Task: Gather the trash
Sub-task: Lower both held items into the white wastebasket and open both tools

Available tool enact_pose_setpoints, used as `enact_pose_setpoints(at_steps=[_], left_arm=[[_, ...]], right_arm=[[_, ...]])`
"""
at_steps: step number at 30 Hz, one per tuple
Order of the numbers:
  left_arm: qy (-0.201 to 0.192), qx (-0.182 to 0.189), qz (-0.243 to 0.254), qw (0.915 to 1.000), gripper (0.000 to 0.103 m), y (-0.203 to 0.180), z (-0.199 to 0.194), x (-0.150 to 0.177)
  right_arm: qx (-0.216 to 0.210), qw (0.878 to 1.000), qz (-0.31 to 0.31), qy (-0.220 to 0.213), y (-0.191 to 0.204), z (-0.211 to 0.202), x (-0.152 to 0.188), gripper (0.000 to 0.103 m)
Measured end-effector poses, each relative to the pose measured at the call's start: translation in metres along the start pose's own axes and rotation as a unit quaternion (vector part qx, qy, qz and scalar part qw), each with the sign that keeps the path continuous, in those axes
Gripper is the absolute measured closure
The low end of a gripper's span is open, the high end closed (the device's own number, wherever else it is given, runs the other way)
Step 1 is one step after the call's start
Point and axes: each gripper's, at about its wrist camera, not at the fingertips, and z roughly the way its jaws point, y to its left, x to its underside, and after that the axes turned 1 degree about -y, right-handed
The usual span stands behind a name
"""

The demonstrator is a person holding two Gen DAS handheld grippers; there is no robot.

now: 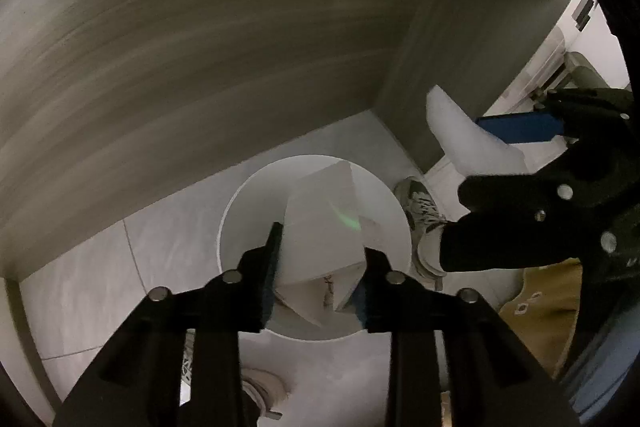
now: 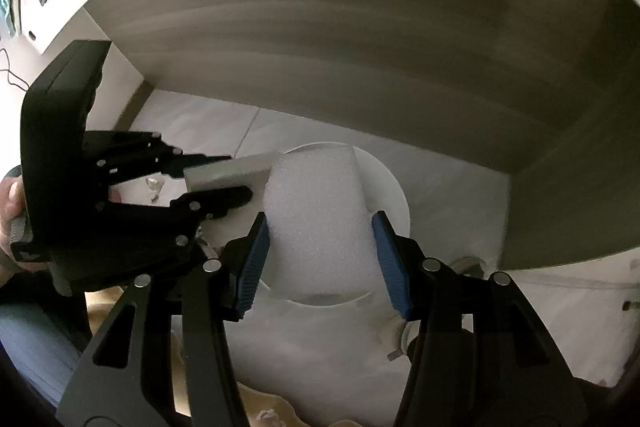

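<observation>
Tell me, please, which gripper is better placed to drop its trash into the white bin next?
Left. The left gripper holds its white box directly above the white bin, while the right gripper holds its foam piece nearer the rim.

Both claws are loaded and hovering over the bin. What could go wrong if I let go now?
The foam piece in the right claw looks nearly as wide as the white bin, so it may catch on the rim. The box in the left claw hangs over the same opening; dropped together, they could jam or spill onto the floor.
</observation>
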Motion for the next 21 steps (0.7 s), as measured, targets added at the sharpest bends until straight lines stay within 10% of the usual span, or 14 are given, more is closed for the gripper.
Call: enact_pose_setpoints(at_steps=[4, 21], left_arm=[[-0.004, -0.003, -0.007, 1.0, 0.018, 0.0, -0.003, 0.002], [-0.007, -0.016, -0.03, 0.9994, 0.008, 0.009, -0.011, -0.003]], right_arm=[[0.002, 1.0, -0.005, 0.002, 0.0, 0.002, 0.001, 0.054], [-0.001, 1.0, -0.011, 0.015, 0.006, 0.009, -0.008, 0.054]])
